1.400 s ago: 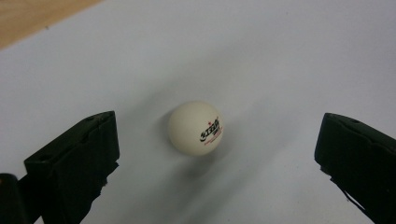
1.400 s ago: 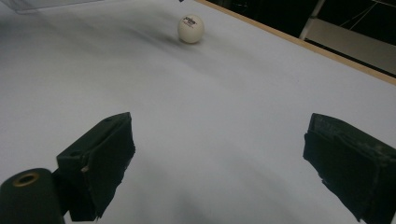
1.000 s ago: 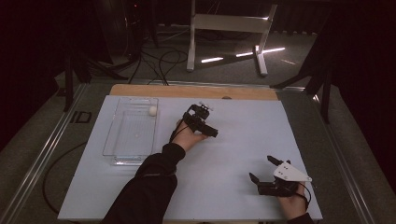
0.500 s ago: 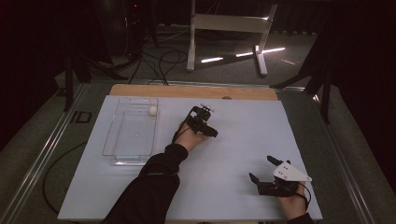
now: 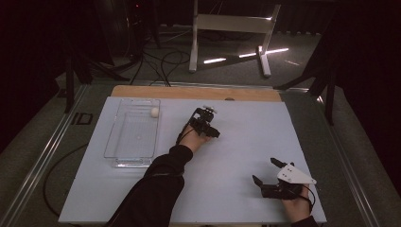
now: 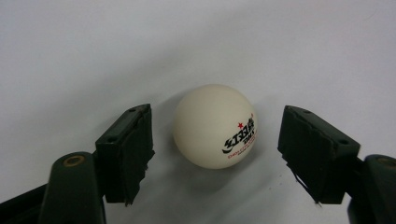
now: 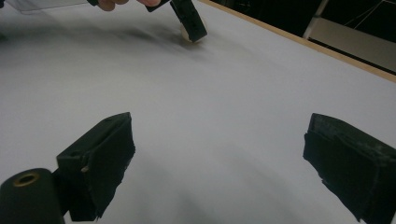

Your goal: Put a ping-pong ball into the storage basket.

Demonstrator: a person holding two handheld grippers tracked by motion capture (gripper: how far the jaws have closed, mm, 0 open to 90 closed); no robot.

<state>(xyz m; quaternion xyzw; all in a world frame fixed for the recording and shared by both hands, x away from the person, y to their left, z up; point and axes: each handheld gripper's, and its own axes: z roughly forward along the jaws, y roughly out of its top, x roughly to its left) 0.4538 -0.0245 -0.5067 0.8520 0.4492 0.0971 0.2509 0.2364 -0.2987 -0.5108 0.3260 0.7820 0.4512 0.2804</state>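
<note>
Two table-tennis balls are on my bench, and I count two hand-held grippers, one in each hand. Nearest to me, my right hand-held gripper (image 5: 265,172) rests low at the near right part of the white bench (image 5: 246,142), its jaws standing wide apart with nothing between them; its own view shows bare white surface between the two black pads (image 7: 107,158).

Farther out, near the middle of the bench, my left hand-held gripper (image 5: 208,128) points down at the surface. From above, the ball under it is hidden by the gripper and my hand. The left gripper view gives what the high view cannot: a white table-tennis ball (image 6: 215,126) with a red star and black print lies on the bench between the jaws, and a gap shows on each side of it, so the pads do not yet press on it. These jaws have just been closing around the ball. The right gripper view catches the same ball (image 7: 189,33) far off, half covered by one black jaw of the left gripper.

Farthest left, one clear plastic tray (image 5: 116,142) lies on the bench, and the second white ball (image 5: 154,111) sits in its far right corner.
</note>
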